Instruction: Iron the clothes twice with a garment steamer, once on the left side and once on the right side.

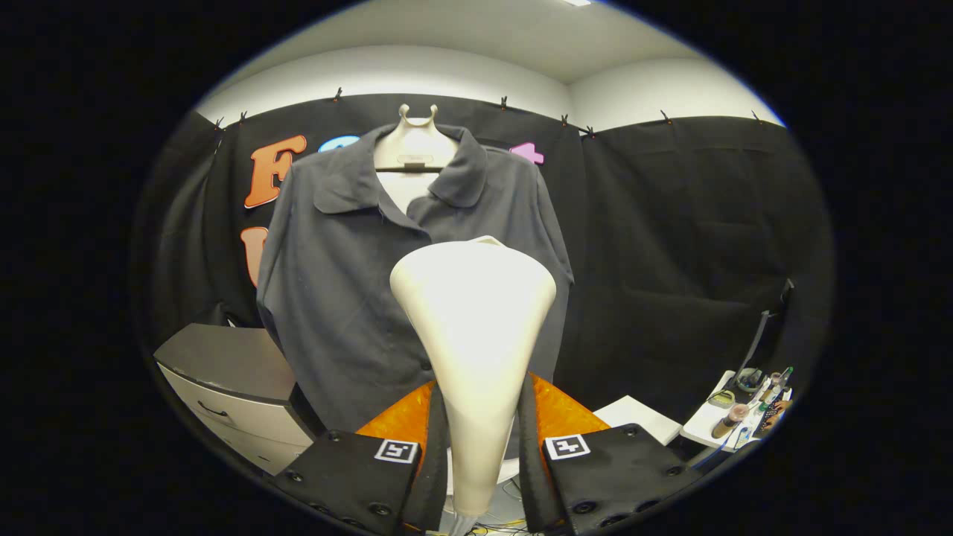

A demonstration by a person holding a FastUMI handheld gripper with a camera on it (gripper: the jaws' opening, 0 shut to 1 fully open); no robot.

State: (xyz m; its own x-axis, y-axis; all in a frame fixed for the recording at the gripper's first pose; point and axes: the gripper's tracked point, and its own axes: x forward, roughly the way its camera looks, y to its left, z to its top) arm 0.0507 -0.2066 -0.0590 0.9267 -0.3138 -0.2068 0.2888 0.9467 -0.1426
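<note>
Your garment steamer [474, 327] sat clamped in the gripper [482, 428]: both fingers pressed against its narrow handle, one on each side, and the jaws stood narrow around it. The steamer's wide cream head rose upright above the fingers, flaring out toward the top.

Just beyond the steamer head hung the dark grey shirt [350, 253], collar open and front buttoned. Whether the head touched the cloth, you could not tell from this angle. The steamer stood in front of the shirt's button line, at about the middle of the front and slightly toward the shirt's side that lay right of the steamer. The shirt hung on a cream hanger form [415, 141] with a forked top, which showed above the steamer, inside the open collar.

Left of the steamer and lower than the shirt's hem stood a drawer cabinet [231, 387], dark top, pale drawer fronts with a handle. Right of the steamer, low down, lay a white board or sheet [639, 417], and farther right a small white table [733, 420] crowded with little bottles and other small items too small to name. Behind the shirt the black cloth wall [685, 246] hung, clipped along its top edge.
</note>
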